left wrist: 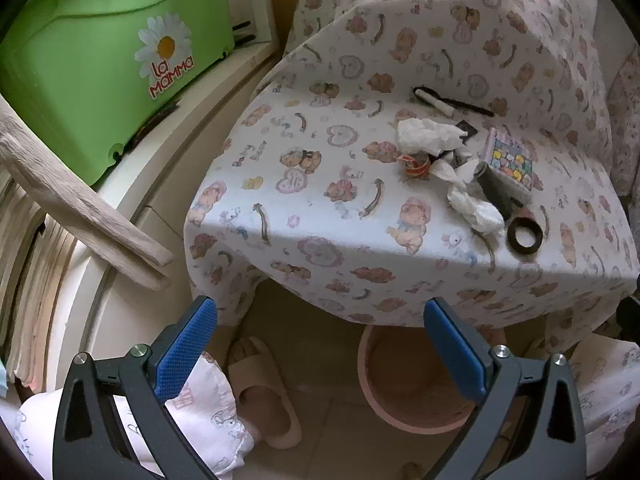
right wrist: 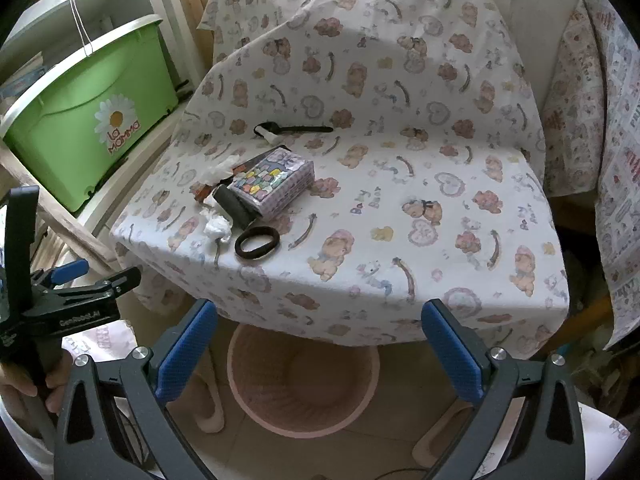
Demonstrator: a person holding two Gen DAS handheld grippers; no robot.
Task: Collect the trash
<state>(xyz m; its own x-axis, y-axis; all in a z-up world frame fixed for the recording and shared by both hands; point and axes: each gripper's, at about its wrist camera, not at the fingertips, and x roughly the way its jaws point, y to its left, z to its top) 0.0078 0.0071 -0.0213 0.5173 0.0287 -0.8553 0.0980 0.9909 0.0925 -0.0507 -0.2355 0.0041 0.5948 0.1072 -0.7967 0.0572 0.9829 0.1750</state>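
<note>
Crumpled white tissues [left wrist: 426, 134] [left wrist: 476, 208] lie on a table with a bear-print cloth [left wrist: 320, 184], next to a small orange wrapper [left wrist: 416, 164]. In the right wrist view the tissues [right wrist: 218, 227] sit left of a patterned tissue pack [right wrist: 276, 184]. A pink bin [right wrist: 304, 376] [left wrist: 404, 384] stands on the floor below the table's front edge. My left gripper [left wrist: 320, 336] is open and empty, in front of the table edge. My right gripper [right wrist: 320, 338] is open and empty above the bin. The left gripper also shows at the left of the right wrist view [right wrist: 84, 276].
A black hair tie [right wrist: 257, 243], a dark roll [right wrist: 234, 206] and a black brush [right wrist: 292, 130] lie by the trash. A green "La Mamma" box [left wrist: 104, 64] sits on a shelf at left. A wooden rail [left wrist: 80, 200] juts out. A slippered foot [left wrist: 264, 392] stands beside the bin.
</note>
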